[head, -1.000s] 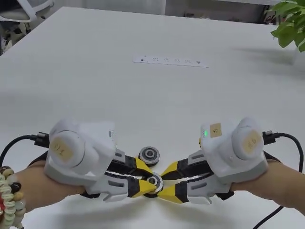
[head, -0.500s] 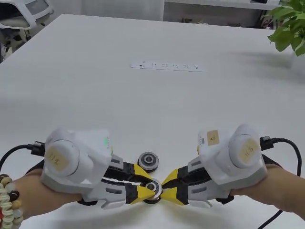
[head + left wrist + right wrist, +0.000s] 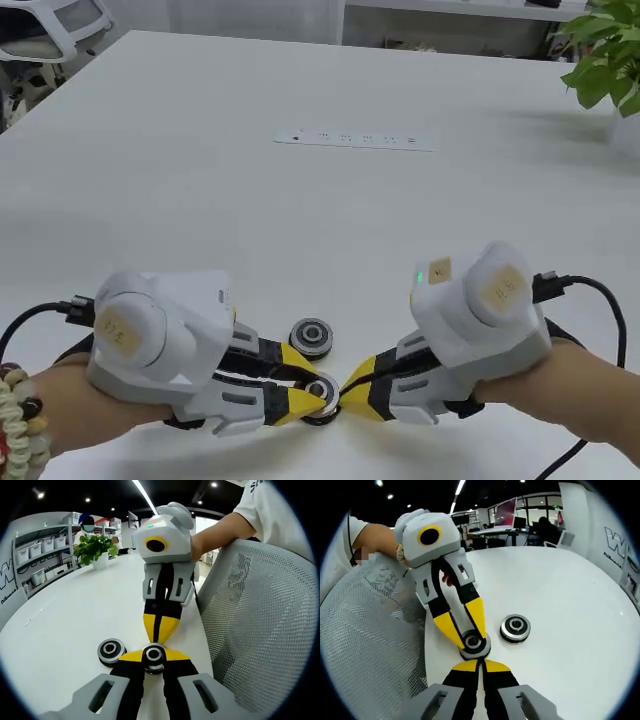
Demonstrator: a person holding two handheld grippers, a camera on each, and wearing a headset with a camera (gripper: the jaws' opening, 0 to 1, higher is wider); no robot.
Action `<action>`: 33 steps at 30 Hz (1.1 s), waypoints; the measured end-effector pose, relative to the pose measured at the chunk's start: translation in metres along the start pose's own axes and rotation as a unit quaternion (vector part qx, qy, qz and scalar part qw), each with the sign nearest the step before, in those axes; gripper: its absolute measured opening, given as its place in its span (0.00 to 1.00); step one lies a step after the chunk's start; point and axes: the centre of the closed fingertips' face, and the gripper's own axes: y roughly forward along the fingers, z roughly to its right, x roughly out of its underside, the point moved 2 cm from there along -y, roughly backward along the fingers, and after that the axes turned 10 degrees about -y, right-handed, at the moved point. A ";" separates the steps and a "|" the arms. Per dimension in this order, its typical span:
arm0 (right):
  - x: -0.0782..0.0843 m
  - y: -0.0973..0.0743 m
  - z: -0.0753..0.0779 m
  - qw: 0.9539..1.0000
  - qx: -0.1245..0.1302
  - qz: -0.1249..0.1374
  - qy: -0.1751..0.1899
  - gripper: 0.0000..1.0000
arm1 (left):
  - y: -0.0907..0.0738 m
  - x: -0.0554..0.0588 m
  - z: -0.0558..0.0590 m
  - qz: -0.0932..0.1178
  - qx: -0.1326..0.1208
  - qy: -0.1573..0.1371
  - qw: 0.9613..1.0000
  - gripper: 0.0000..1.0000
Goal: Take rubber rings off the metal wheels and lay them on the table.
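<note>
On tabletop (image 3: pixel 300 220): far wheel (image 3: pixel 312 337) just beside near wheel (image 3: pixel 320 389).
Left gripper (image 3: pixel 312 392): clamped on near wheel.
Right gripper (image 3: pixel 347 388): jaws together, tips touching it.

On the white table (image 3: pixel 200 180), one metal wheel (image 3: pixel 321 391) rests where the tips of the left gripper (image 3: pixel 308 385) and right gripper (image 3: pixel 350 386) meet. A second wheel (image 3: pixel 312 337) lies just beyond them, a white power strip (image 3: pixel 355 140) well beyond, and a potted plant (image 3: pixel 95 550) far beyond the right gripper.

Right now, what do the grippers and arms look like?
Left gripper and right gripper: rounded white housings with tan labels, black linkages, yellow fingers. Black cable on each. Green light on the right. Bead bracelets on left wrist, white short sleeve.
</note>
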 end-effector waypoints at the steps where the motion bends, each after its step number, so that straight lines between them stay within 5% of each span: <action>1: 0.000 0.000 0.000 1.000 -0.001 0.002 0.024 0.00 | -0.001 0.000 0.000 0.001 0.000 0.000 1.000 0.08; 4: 0.001 -0.001 0.003 0.997 -0.001 0.005 0.080 0.00 | -0.001 0.000 0.001 0.001 0.000 0.000 1.000 0.08; 7: 0.001 -0.002 0.004 0.995 0.002 0.007 0.096 0.00 | -0.001 0.000 0.001 0.002 -0.001 0.000 1.000 0.08; 10: 0.001 -0.003 0.006 0.990 0.004 0.010 0.143 0.00 | -0.001 0.000 0.001 0.003 -0.002 0.000 1.000 0.08; 20: -0.002 -0.007 0.012 0.980 0.006 0.029 0.196 0.00 | -0.001 0.000 0.000 0.003 -0.007 0.000 1.000 0.07; 31: -0.005 -0.012 0.011 0.959 -0.021 0.064 0.277 0.00 | -0.001 0.000 0.000 0.008 -0.004 -0.002 1.000 0.07; 33: -0.006 -0.011 0.009 0.961 -0.020 0.061 0.268 0.00 | -0.001 0.000 0.000 0.008 -0.004 -0.001 1.000 0.07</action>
